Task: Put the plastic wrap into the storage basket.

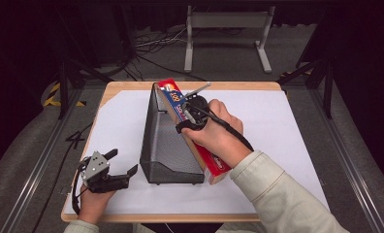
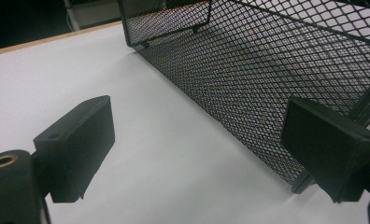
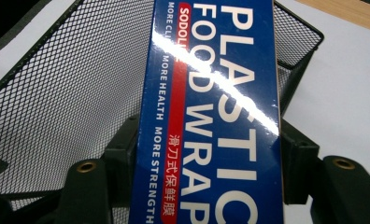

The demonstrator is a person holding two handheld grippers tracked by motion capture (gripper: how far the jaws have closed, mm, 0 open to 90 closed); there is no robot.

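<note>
Jaws on my right gripper (image 1: 189, 115) are clamped on either side of a long blue and red box of plastic food wrap (image 1: 192, 130), and in the right gripper view the box (image 3: 211, 116) runs up between them with its printed face toward the camera. I hold it slanted along the right side of a black mesh basket (image 1: 163, 141), its far end at the basket's far corner and its near end down on the white surface (image 1: 287, 131) just right of the basket. My right hand (image 1: 219, 136) lies over the middle of the box.

My left gripper (image 1: 117, 169) hovers low at the near left of the surface, jaws spread wide with nothing between them. From the left gripper view, the mesh wall of the basket (image 2: 248, 79) stands just beyond the right jaw, with bare white sheet (image 2: 164, 154) between the two.
</note>
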